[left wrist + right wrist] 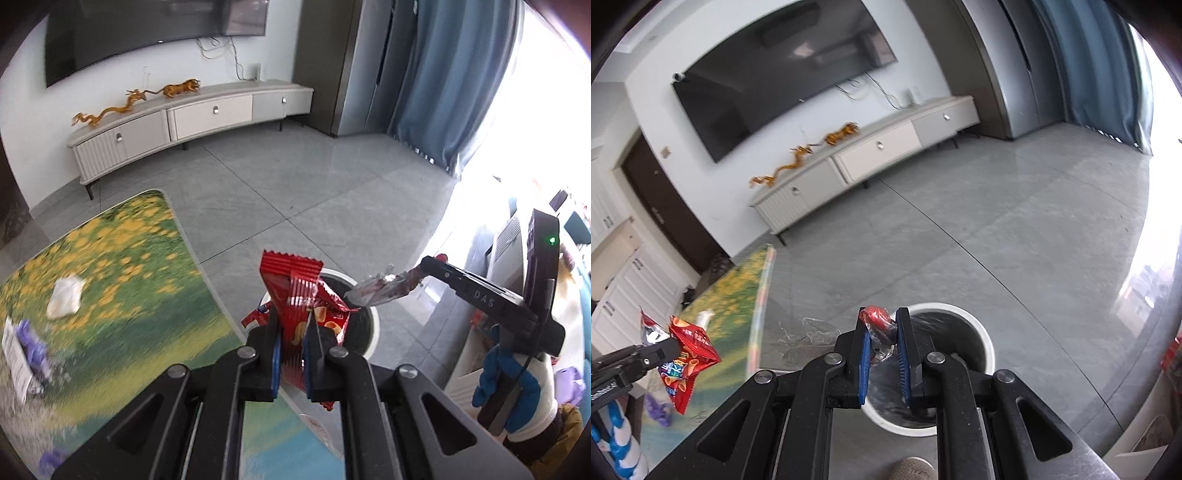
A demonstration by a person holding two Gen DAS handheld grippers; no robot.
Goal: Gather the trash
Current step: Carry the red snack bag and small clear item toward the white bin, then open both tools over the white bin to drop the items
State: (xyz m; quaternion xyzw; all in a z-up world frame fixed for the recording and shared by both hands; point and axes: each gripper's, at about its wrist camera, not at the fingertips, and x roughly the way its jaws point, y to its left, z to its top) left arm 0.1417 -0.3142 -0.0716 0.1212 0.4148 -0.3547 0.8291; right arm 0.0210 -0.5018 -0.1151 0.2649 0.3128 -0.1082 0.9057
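**Two wrappers held over the bin in living-room clean-up**

A grey tiled floor stretched away to a long TV cabinet on the far wall, with the flower-print table at near left. Beside the table's right edge stood the white trash bin, its dark liner open.

The left gripper was clamped on a red snack bag, held upright near the bin's rim on the table side. The right gripper, jaws drawn narrow, pinched a small red-and-clear wrapper above the bin's near-left rim.

The risk lay in the drop: neither piece hung clearly over the centre of the opening, and a light crinkled wrapper released at the rim could well flutter onto the tiles. The snack bag, tall and stiff, could catch on the rim or on the other tool, which reached in close from the right.

More litter waited on the table: a crumpled white tissue, a purple packet at near left. Clear plastic film lay on the floor between table and bin.
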